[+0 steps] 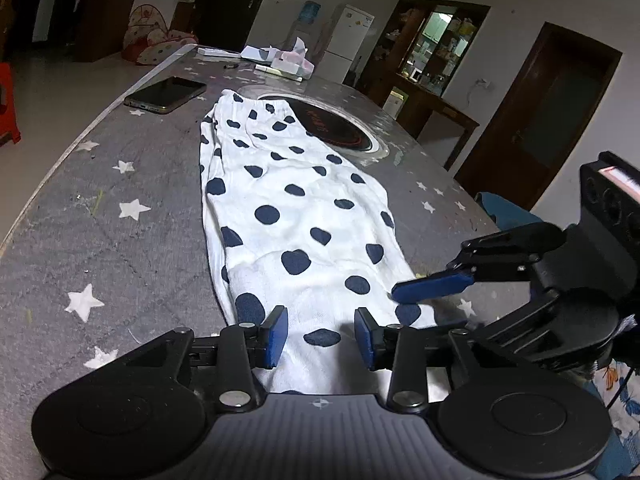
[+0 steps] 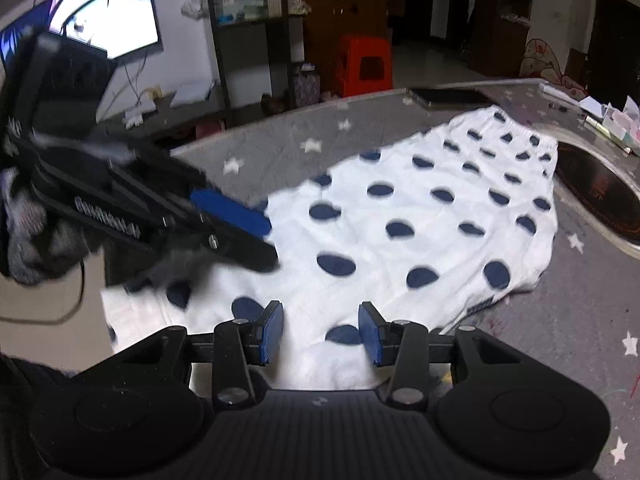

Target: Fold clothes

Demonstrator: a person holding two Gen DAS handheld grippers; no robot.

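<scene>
While I'm hovering both claws at the near hem, the polka-dot garment (image 1: 296, 216) is lying flat on the star-print table (image 1: 120, 184), not yet folded. Left gripper (image 1: 320, 338) and right gripper (image 2: 320, 330) are gaping part-open, gripping nothing. Long axis is running away from me, waistband far.

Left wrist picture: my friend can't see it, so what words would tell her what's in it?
A white garment with navy polka dots lies stretched out on a grey table with white stars, its near end between the open blue pads of the left claw. The right claw reaches in from the right, touching the cloth's edge. A dark phone lies farther back.
</scene>
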